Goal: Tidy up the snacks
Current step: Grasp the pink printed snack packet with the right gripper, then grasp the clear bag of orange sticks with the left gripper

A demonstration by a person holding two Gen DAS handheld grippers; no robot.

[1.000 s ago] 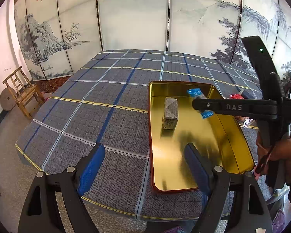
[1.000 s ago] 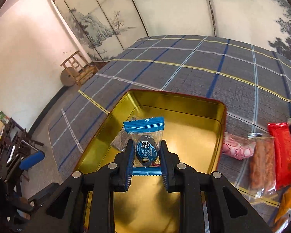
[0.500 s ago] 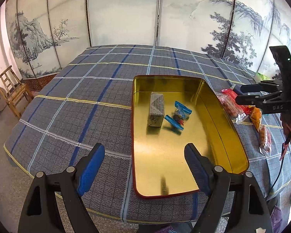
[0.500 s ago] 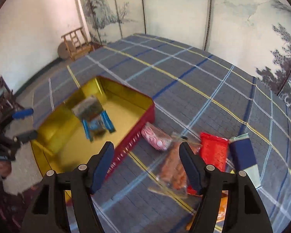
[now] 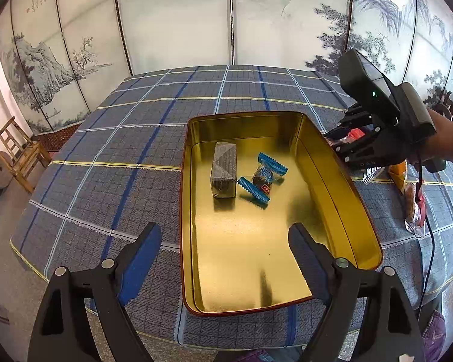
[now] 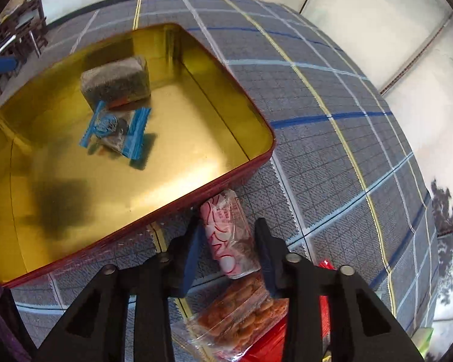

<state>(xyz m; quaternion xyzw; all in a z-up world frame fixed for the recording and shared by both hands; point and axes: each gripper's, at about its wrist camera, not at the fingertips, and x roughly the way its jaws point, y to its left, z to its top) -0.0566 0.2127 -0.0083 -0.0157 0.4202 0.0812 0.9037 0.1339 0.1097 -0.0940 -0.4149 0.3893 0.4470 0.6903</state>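
Your right gripper [image 6: 228, 241] has just closed on the pink snack packet [image 6: 229, 235] beside the gold tin [image 6: 250, 163], while your left gripper [image 5: 226, 241] is wide open and empty.

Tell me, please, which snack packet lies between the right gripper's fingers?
The pink-and-white packet beside the tin's red wall; the grey packet and blue-wrapped candy lie inside it.

The tin [image 5: 332, 163] is glossy gold metal, mirror-smooth inside. The desk [image 5: 136, 157] wears matt woven cloth. The snack bags [image 6: 229, 235] are shiny, crinkled clear plastic.
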